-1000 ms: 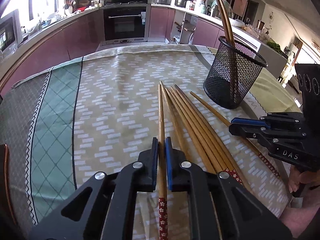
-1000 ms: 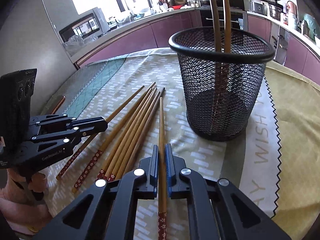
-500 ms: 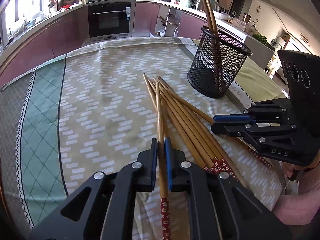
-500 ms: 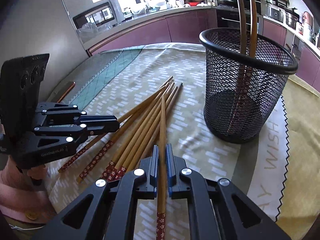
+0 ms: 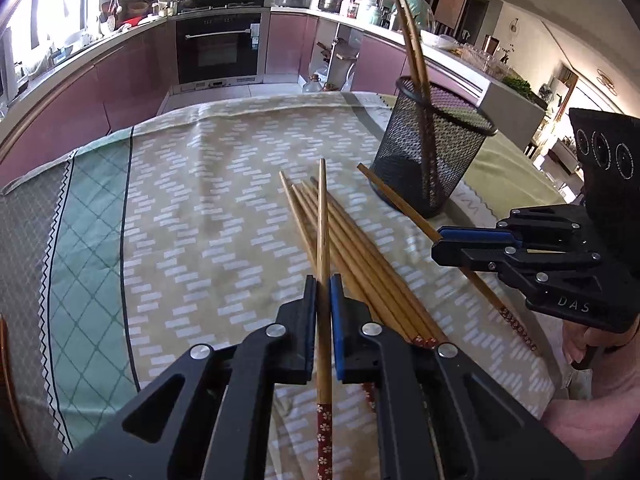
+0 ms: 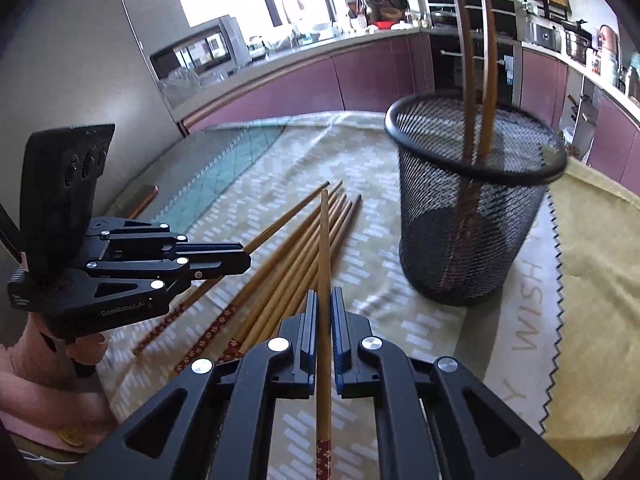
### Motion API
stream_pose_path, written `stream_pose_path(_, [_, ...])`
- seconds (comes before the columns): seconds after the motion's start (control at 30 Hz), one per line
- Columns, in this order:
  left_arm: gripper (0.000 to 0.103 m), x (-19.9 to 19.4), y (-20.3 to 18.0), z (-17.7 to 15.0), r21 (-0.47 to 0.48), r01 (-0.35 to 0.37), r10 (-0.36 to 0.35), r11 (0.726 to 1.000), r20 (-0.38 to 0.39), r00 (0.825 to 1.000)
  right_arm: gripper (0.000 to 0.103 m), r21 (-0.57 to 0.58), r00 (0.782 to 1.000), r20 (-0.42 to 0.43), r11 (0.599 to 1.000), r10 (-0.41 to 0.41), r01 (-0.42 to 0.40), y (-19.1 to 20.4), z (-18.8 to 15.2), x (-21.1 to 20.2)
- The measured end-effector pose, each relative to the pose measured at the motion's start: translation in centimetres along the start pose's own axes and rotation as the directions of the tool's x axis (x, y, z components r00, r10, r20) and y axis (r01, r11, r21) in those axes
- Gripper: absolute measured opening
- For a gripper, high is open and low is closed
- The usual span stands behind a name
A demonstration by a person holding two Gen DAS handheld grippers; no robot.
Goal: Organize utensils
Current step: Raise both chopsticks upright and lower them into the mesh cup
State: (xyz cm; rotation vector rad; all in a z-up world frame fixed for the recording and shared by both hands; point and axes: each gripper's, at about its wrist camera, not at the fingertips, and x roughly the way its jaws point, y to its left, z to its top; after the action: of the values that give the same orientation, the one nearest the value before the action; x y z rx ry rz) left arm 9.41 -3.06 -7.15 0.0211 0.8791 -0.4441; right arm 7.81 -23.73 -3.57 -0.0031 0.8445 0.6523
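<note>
My left gripper is shut on a wooden chopstick with a red flowered end, held above the table. My right gripper is shut on another chopstick of the same kind, also lifted. Several more chopsticks lie in a loose bundle on the tablecloth; they also show in the right wrist view. A black mesh holder stands upright at the right of the bundle with two chopsticks standing in it. The holder is ahead and right of my right gripper.
The table carries a beige patterned cloth with a green band at the left. One chopstick lies apart beside the holder's base. Purple kitchen cabinets and an oven stand behind the table.
Both grippers have risen and pulled back from the table, each carrying its chopstick up off the bundle. The holder now sits further away in both views.
</note>
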Motion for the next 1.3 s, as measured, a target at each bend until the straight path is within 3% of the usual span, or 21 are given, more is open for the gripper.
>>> stream_pose_path(0.17, [0.008, -2.9, -0.8, 1.4, 0.005, 0.075, -0.075, 0.997, 0.075, 0.994, 0.006, 0.026, 0.995, 0.098, 0.999, 0.024, -0.027, -0.7, 0.5, -3.2])
stream_pose_path(0.5, [0.007, -7.3, -2.5, 3.7, 0.036, 0.191, -0.194, 0.981, 0.189, 0.963, 0.006, 0.055, 0.974, 0.219, 0.996, 0.056, -0.07, -2.1, 1.0, -7.1])
stream_pose_path(0.9, [0.007, -8.7, -3.3, 7.7, 0.028, 0.238, -0.236, 0.971, 0.284, 0.93, 0.006, 0.046, 0.938, 0.344, 0.997, 0.036, -0.055, -3.1, 3.4, -11.2])
stream_pose_path(1.3, [0.008, -10.2, -4.8, 12.5, 0.069, 0.204, -0.215, 0.976, 0.348, 0.912, 0.006, 0.021, 0.898, 0.44, 1.0, -0.01, 0.001, -4.2, 8.0, -14.5])
